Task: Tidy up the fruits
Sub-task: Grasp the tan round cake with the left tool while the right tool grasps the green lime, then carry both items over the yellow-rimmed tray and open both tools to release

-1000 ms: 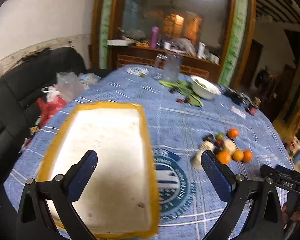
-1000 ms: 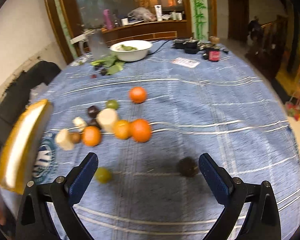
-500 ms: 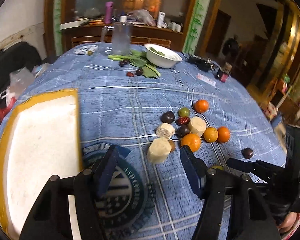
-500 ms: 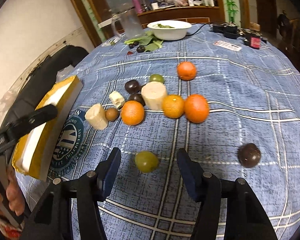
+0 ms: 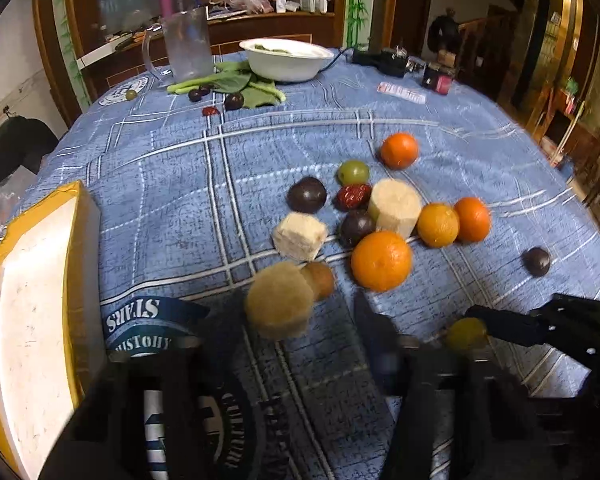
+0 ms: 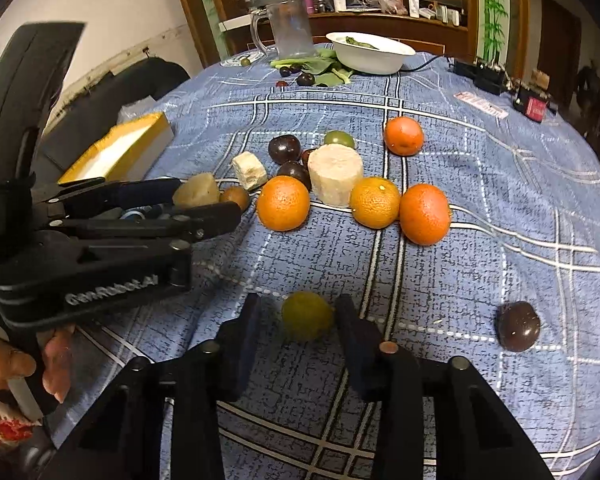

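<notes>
Both tongs have swung from the yellow-rimmed tray (image 5: 32, 320) toward the fruit, their jaws closing as they came. Left gripper (image 5: 296, 320) brackets a pale banana chunk (image 5: 278, 304), blurred; its pads look pressed against it, a small brown fruit (image 5: 320, 278) just beyond. Right gripper (image 6: 296, 316) has a green fruit (image 6: 306, 314) between its fingers, narrow gaps either side, not yet clamped. Oranges (image 6: 284, 208) lie ahead.
</notes>
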